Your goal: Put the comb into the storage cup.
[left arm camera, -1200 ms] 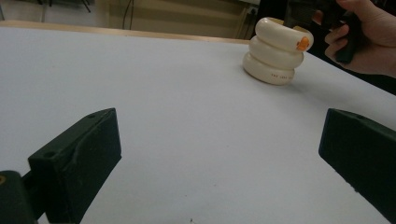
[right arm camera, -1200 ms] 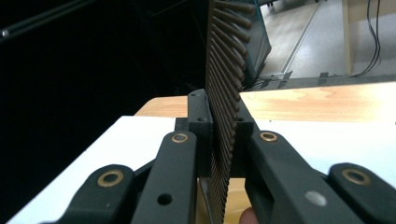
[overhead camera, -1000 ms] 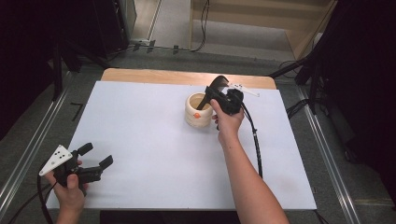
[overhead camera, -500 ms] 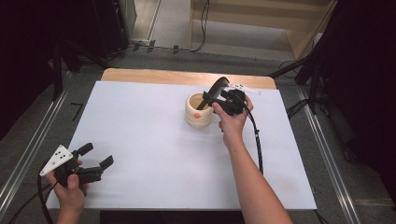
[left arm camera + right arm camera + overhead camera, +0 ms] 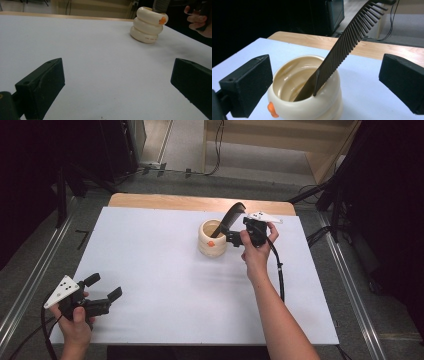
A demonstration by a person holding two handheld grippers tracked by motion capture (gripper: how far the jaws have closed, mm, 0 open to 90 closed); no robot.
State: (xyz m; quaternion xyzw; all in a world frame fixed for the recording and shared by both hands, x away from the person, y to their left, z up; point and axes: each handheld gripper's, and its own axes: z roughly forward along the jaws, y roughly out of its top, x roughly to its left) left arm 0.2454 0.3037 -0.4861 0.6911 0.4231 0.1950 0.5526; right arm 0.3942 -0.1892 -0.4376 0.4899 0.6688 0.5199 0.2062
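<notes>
A cream ringed cup [image 5: 210,244] with an orange spot stands on the white table [image 5: 165,285], right of the middle at the back. A black comb [image 5: 231,217] stands in it and leans over the rim to the right. My right gripper [image 5: 228,237] is just right of the cup. Its jaws have just been opening and are now wide. In the right gripper view the comb [image 5: 344,42] rises from the cup [image 5: 312,105] between the jaws of the right gripper [image 5: 325,83], and neither pad touches it. My left gripper [image 5: 104,287] rests open at the near left corner with nothing in it. The left gripper view has the cup [image 5: 148,27] far beyond the left gripper [image 5: 117,82].
A wooden strip [image 5: 165,202] borders the table's far edge. Metal rails [image 5: 30,285] run along both sides, with dark equipment and cables on the floor beyond. The right gripper's cable [image 5: 280,275] trails along the forearm. Wide bare white surface lies between the two grippers.
The right gripper has let go of the comb and drawn back to the right and slightly up. The comb now leans in the cup on its own. The left hand has not moved.
</notes>
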